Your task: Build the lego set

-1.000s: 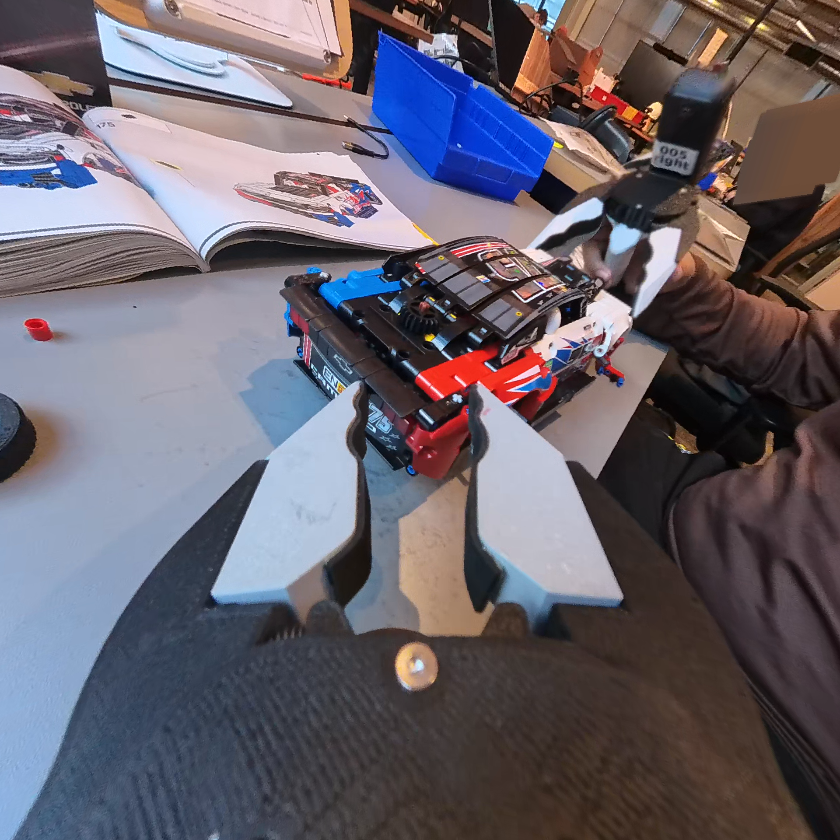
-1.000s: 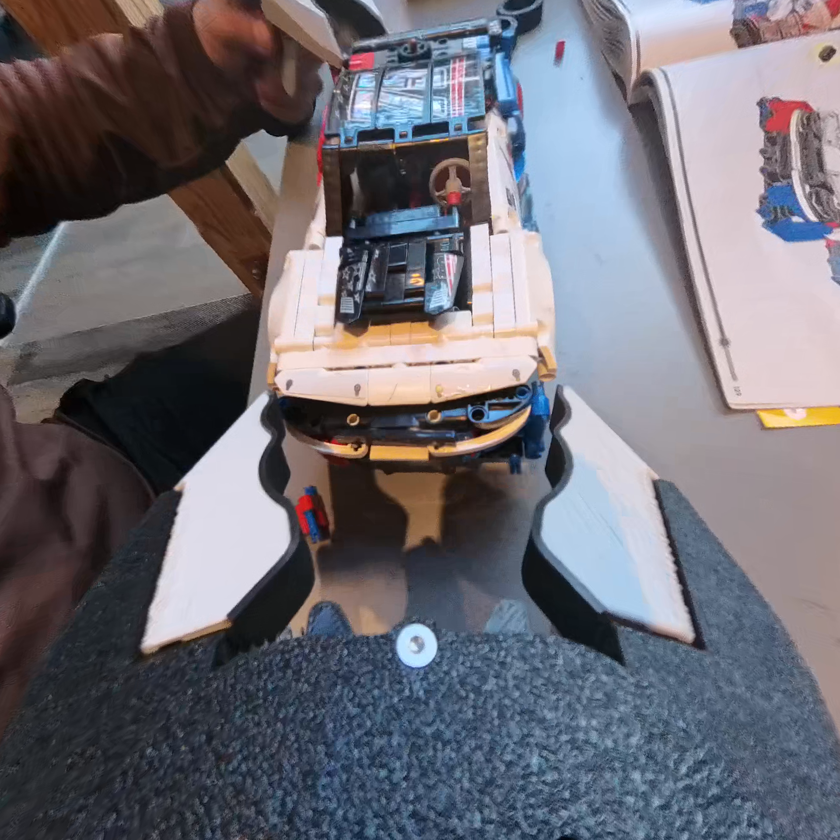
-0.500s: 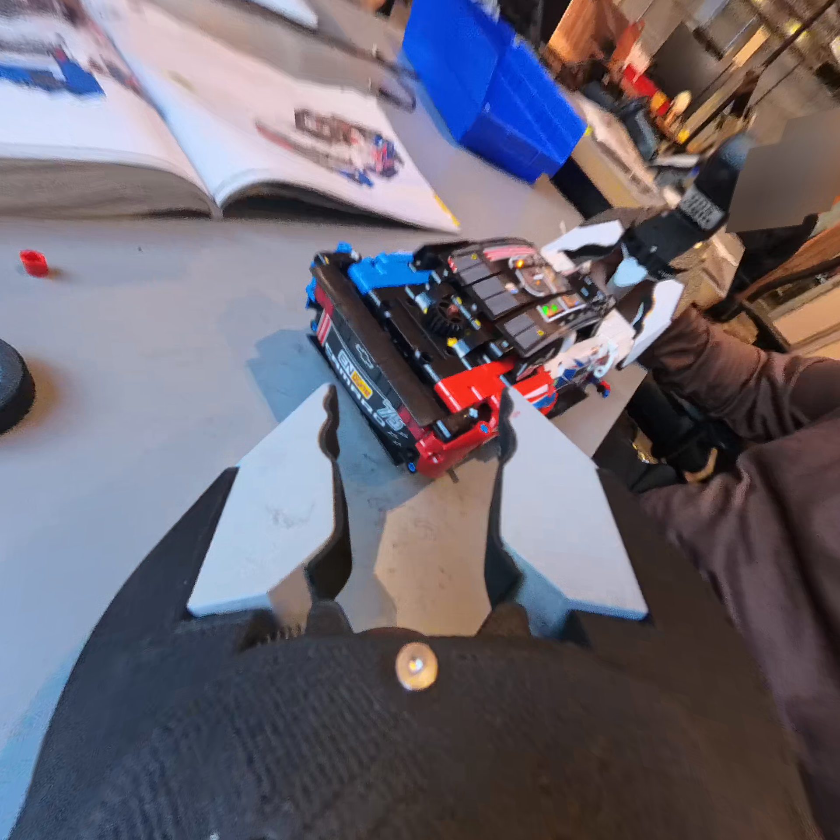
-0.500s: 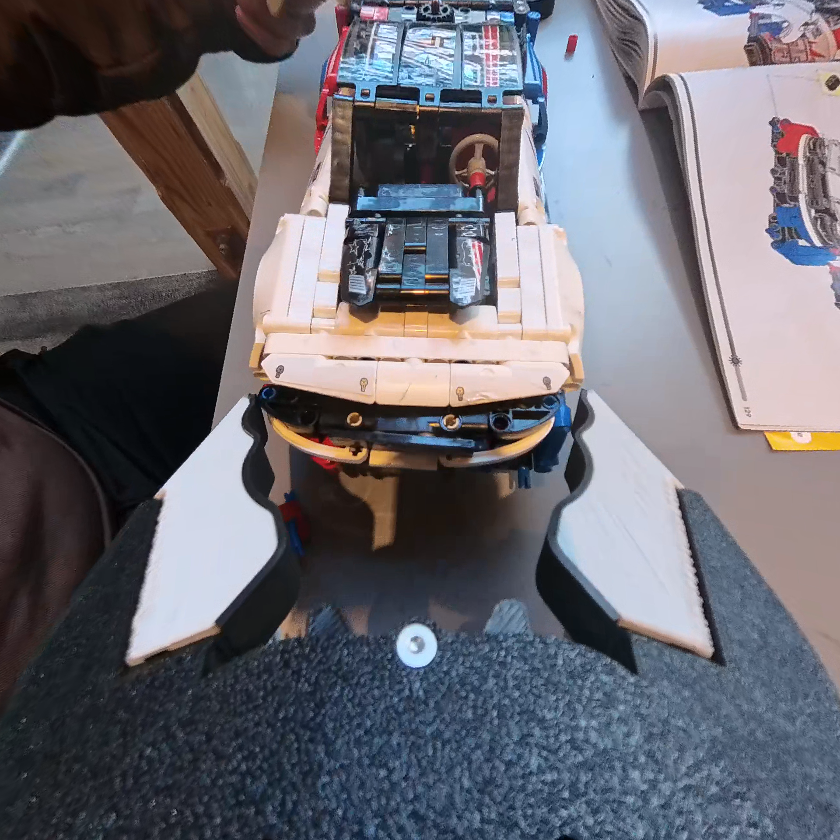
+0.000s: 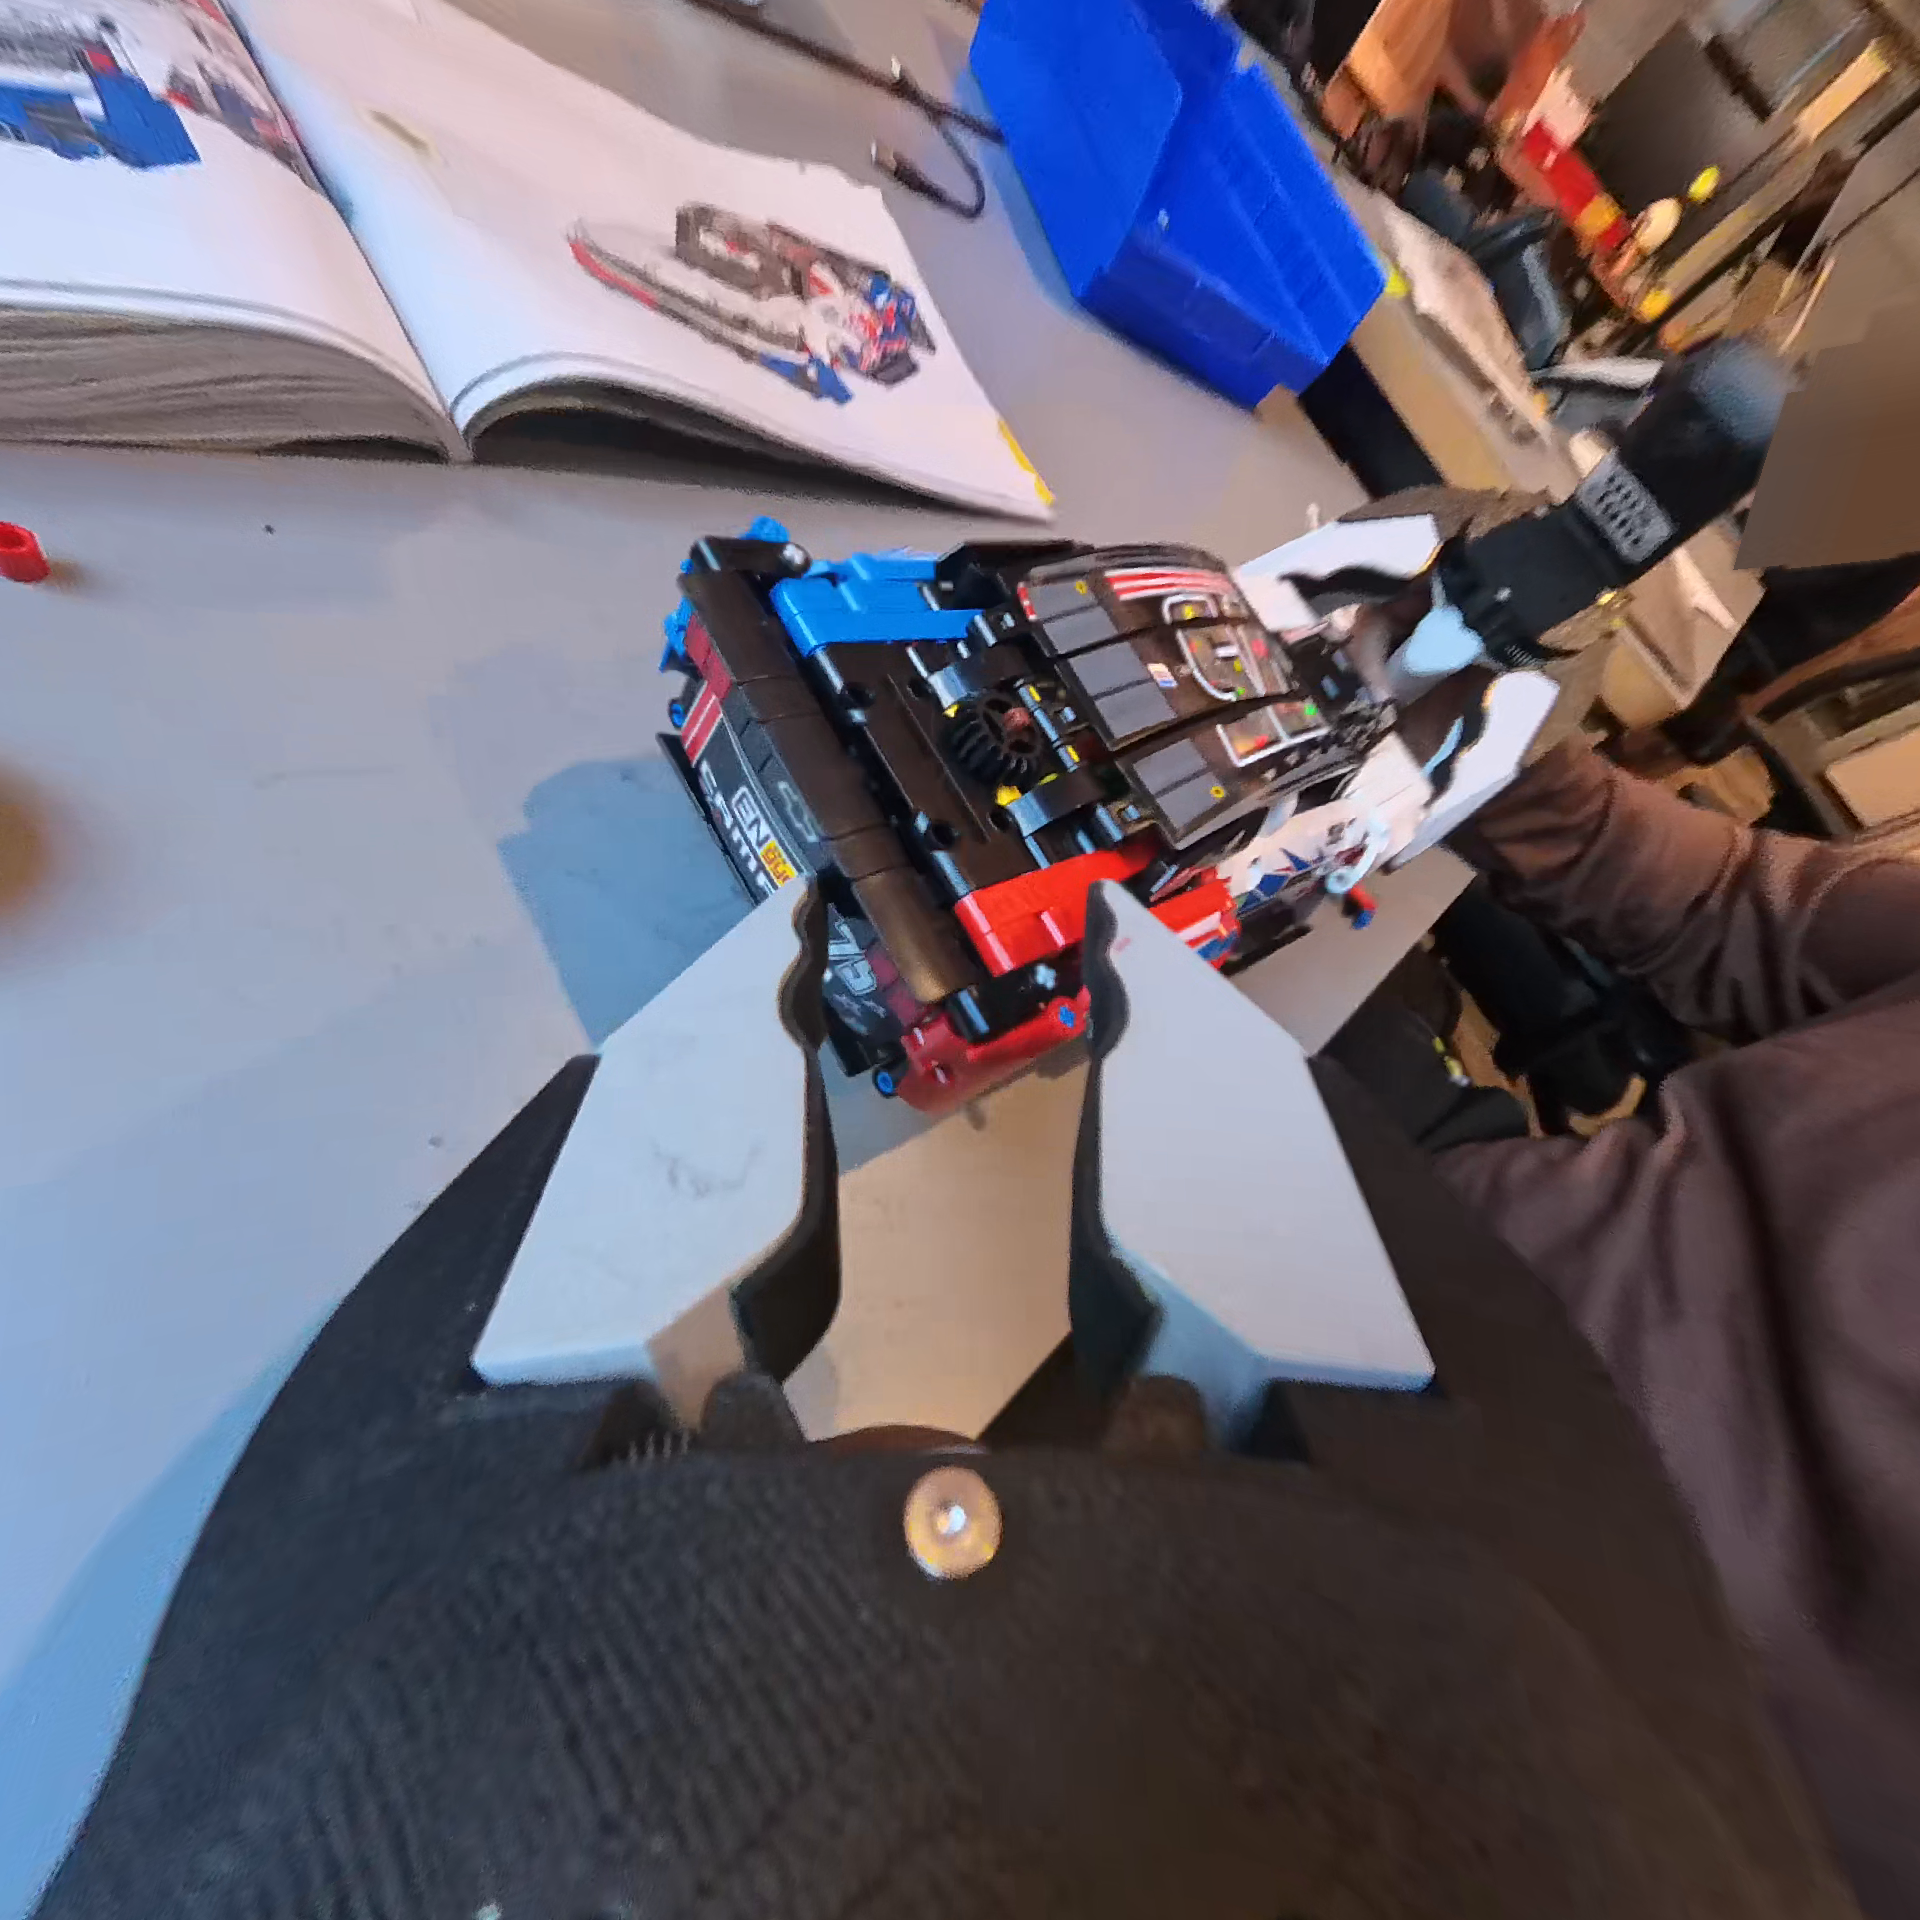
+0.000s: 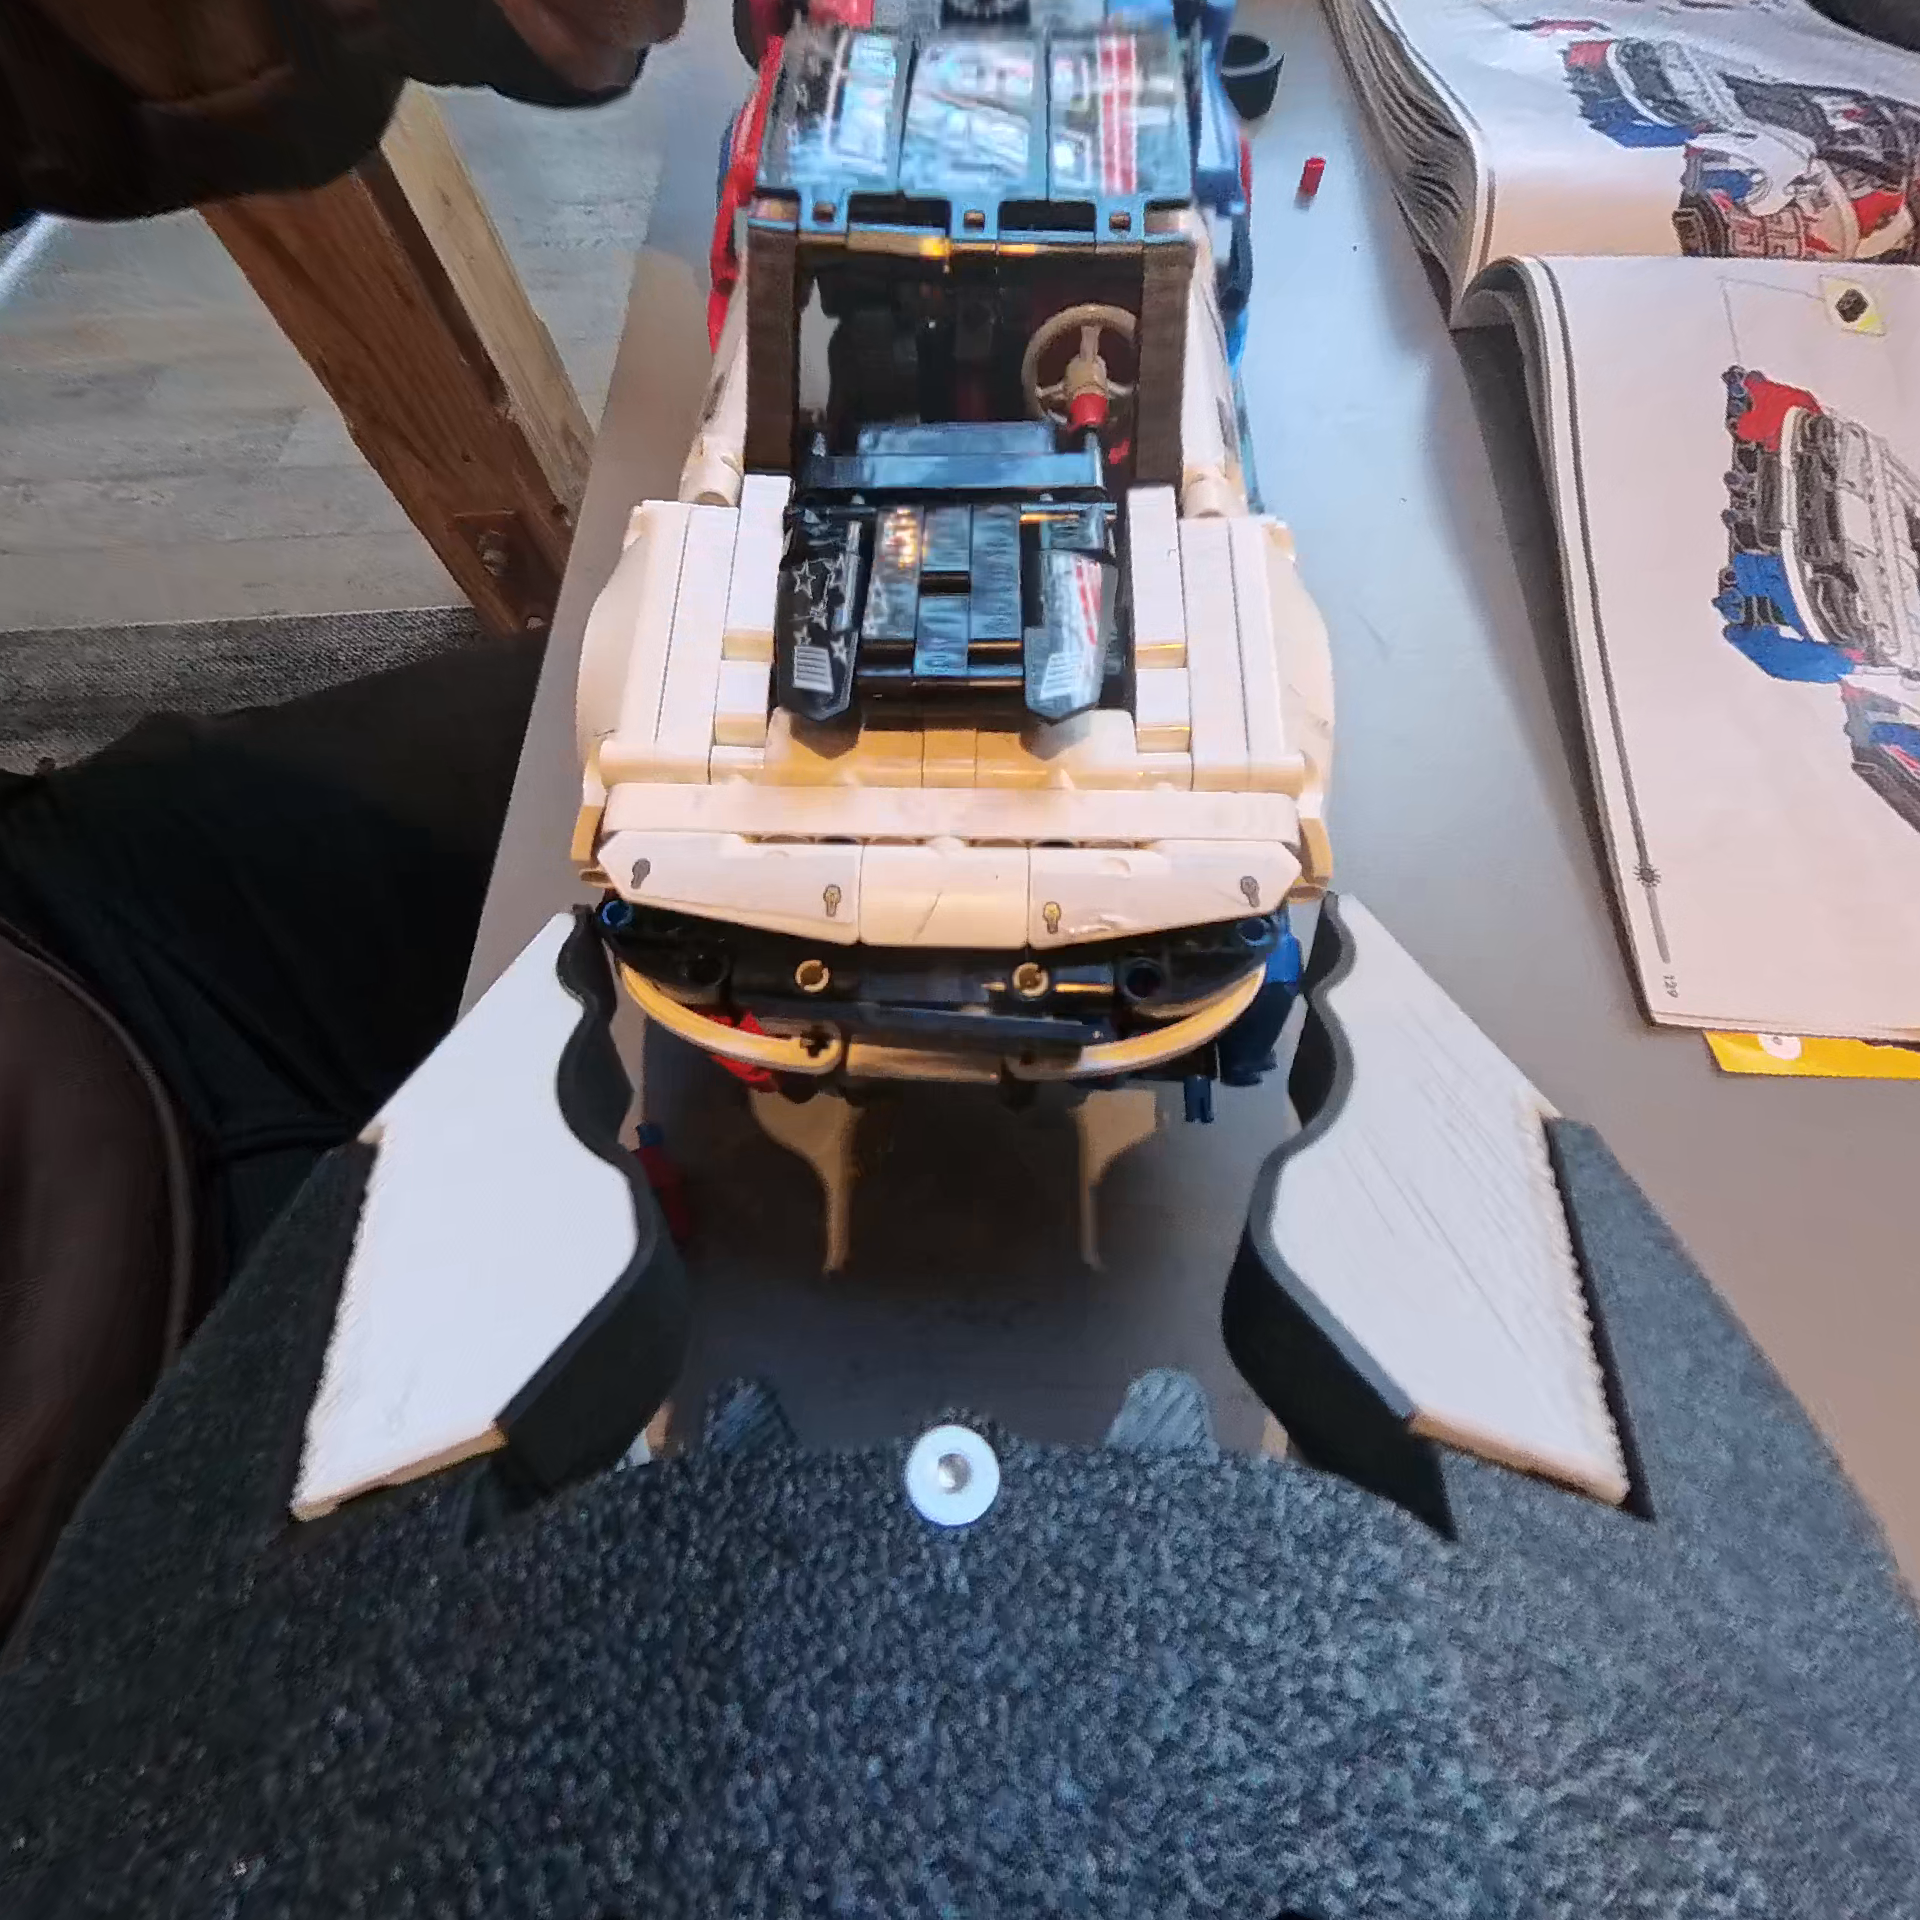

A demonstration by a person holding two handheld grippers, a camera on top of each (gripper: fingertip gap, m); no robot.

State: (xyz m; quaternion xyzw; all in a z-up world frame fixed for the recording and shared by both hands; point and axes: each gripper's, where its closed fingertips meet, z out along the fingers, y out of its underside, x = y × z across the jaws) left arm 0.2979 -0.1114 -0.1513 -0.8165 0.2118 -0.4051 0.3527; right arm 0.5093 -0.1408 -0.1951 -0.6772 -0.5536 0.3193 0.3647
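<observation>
The lego car [image 5: 987, 727] stands on the grey table [image 5: 312, 883], near its edge. Its rear is black, red and blue; its front is white [image 6: 935, 727]. My left gripper [image 5: 948, 935] has its fingers closed against the red rear corner of the car. My right gripper [image 6: 951, 935] is wide open, with its fingertips on either side of the front bumper. It also shows in the left wrist view [image 5: 1423, 665] at the car's far end. The car's wheel arches are hidden.
An open instruction book [image 5: 520, 260] lies beside the car [image 6: 1766, 623]. A blue bin [image 5: 1174, 197] stands beyond it. A small red piece [image 6: 1311, 179], a black tyre [image 6: 1252, 73] and a red-blue piece [image 6: 655, 1164] lie nearby. The table edge runs along the car's side, by a person's sleeve [image 5: 1714, 1247].
My left gripper opened wider, then narrowed onto the car's rear corner as it moved in. My right gripper moved closer to the front bumper and stayed wide open.
</observation>
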